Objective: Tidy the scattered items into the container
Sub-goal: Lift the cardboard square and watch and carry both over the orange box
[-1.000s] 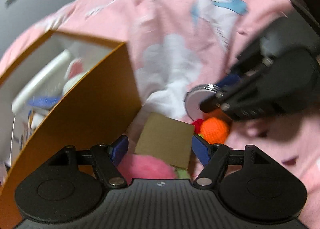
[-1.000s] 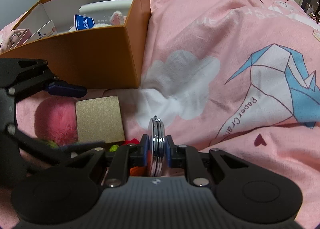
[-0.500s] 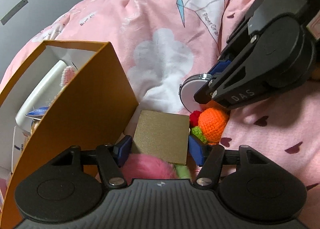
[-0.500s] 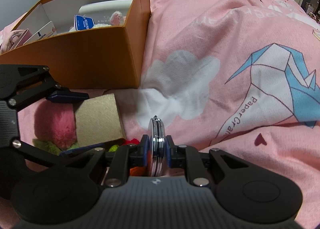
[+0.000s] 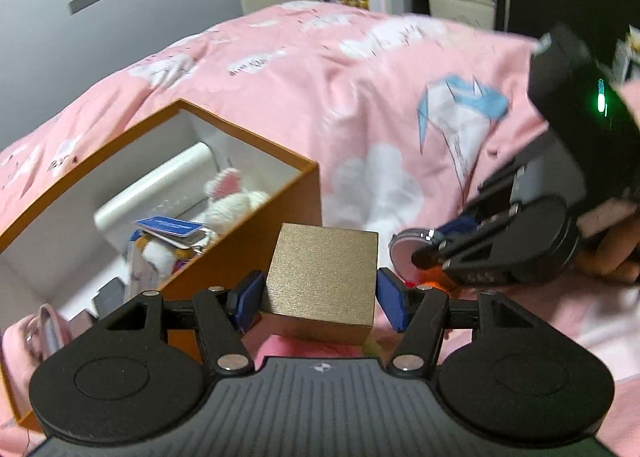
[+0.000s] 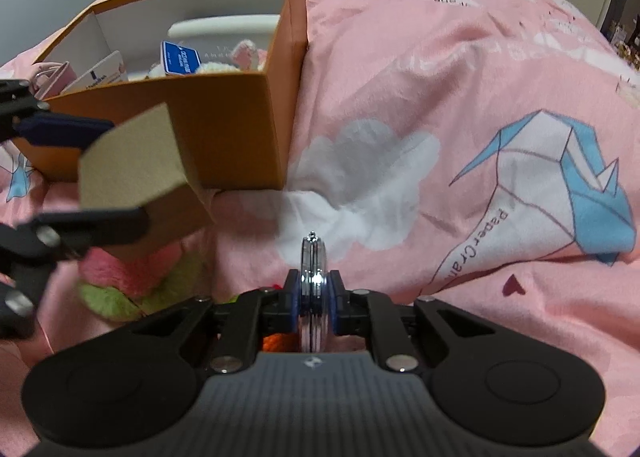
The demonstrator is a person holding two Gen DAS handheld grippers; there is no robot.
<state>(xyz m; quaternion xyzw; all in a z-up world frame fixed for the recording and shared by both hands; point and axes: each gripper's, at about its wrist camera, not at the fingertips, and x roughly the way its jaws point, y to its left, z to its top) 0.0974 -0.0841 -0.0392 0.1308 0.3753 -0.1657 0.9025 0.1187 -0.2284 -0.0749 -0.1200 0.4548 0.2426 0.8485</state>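
Box point(image 5: 322, 281), gold and small, sits clamped between my left gripper's point(image 5: 320, 299) wide-set pads for carrying beside the orange container point(image 5: 248, 257), while my right gripper point(image 6: 316, 303) is closing on the upright mirror compact point(image 6: 315, 277).

The pink bed cover point(image 6: 460, 69) carries the printed words "Paper Cra…" beside the blue and white paper-crane drawing point(image 6: 560, 177); the end of the second word is lost in a fold. The white lettering on the blue card point(image 6: 179, 58) in the orange box point(image 6: 224, 129) is too small to read
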